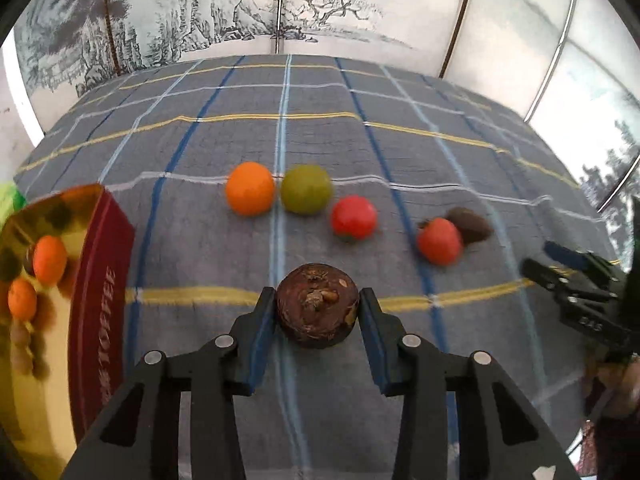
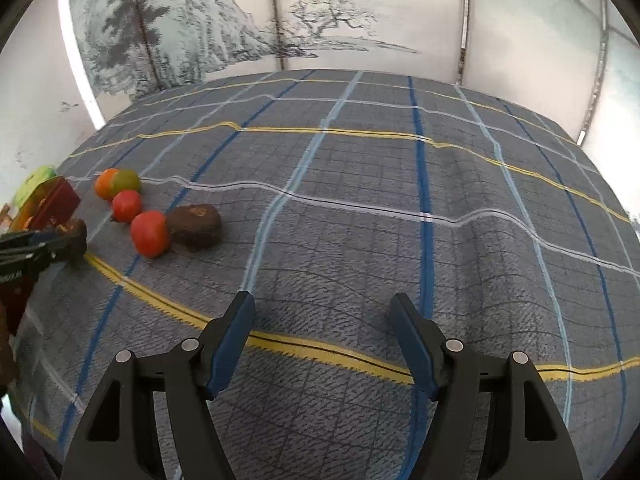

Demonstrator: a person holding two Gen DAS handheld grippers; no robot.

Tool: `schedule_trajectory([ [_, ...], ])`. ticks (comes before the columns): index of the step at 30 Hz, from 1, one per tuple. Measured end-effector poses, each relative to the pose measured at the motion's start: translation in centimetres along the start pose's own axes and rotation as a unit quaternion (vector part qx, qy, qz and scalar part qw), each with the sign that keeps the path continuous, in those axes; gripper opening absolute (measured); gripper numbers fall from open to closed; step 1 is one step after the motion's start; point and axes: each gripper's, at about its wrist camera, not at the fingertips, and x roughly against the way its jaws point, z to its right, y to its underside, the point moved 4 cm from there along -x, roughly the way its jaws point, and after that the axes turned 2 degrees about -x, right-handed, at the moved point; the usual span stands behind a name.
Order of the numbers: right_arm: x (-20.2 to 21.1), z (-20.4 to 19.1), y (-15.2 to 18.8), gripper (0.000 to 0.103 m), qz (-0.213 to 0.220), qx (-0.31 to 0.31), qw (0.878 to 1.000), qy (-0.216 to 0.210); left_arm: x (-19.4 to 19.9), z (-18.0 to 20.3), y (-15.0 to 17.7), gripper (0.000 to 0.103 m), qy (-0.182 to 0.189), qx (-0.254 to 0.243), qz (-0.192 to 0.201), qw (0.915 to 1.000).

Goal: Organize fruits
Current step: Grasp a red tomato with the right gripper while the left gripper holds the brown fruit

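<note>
My left gripper point(image 1: 318, 300) is shut on a dark brown round fruit point(image 1: 318, 306) just above the checked cloth. Beyond it lie an orange fruit point(image 1: 250, 188), a green fruit point(image 1: 306, 189), two red fruits point(image 1: 353, 217) point(image 1: 439, 240) and another brown fruit point(image 1: 469, 224). A red tin with a gold inside point(image 1: 100, 264) stands at the left; its wall mirrors orange fruit. My right gripper point(image 2: 322, 308) is open and empty over bare cloth; the fruit row point(image 2: 149, 233) lies far to its left. It also shows in the left wrist view point(image 1: 568, 276).
A grey checked tablecloth point(image 2: 360, 208) covers the table. Painted screen panels point(image 1: 320, 8) stand behind it. Something green point(image 2: 38, 178) sits behind the tin at the far left. The left gripper with its fruit point(image 2: 74, 236) shows at the right wrist view's left edge.
</note>
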Motion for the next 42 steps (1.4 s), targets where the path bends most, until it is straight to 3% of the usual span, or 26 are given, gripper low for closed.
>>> schedule_trajectory([
  [10, 0.8, -4.6, -2.1, 0.066, 0.003, 0.057, 0.994, -0.092, 2.1, 1.6, 1.1, 0.037, 0.017, -0.018, 0.006, 0.9997],
  [14, 1.8, -7.3, -2.4, 0.065, 0.014, 0.076, 0.986, -0.149, 2.8, 1.6, 1.2, 0.037, 0.019, -0.018, 0.013, 0.9996],
  [18, 0.7, -8.4, -1.9, 0.045, -0.006, 0.083, 0.985, -0.150, 3.2, 1.5, 1.2, 0.037, 0.020, -0.018, 0.017, 0.9995],
  [21, 0.5, -9.2, -1.9, 0.044, -0.011, 0.080, 0.981, -0.179, 3.2, 1.5, 1.2, 0.037, 0.019, -0.020, 0.018, 0.9995],
  [25, -0.2, -10.5, -2.6, 0.040, -0.012, 0.092, 0.978, -0.186, 3.6, 1.5, 1.3, 0.037, 0.018, -0.022, 0.020, 0.9994],
  [38, -4.4, -12.3, -3.7, 0.039, -0.035, 0.120, 0.982, -0.139, 4.5, 1.4, 1.5, 0.037, 0.018, -0.022, 0.026, 0.9992],
  [42, -4.6, -12.8, -3.7, 0.033, -0.020, 0.138, 0.983, -0.117, 5.1, 1.4, 1.7, 0.037, 0.017, -0.017, 0.028, 0.9993],
])
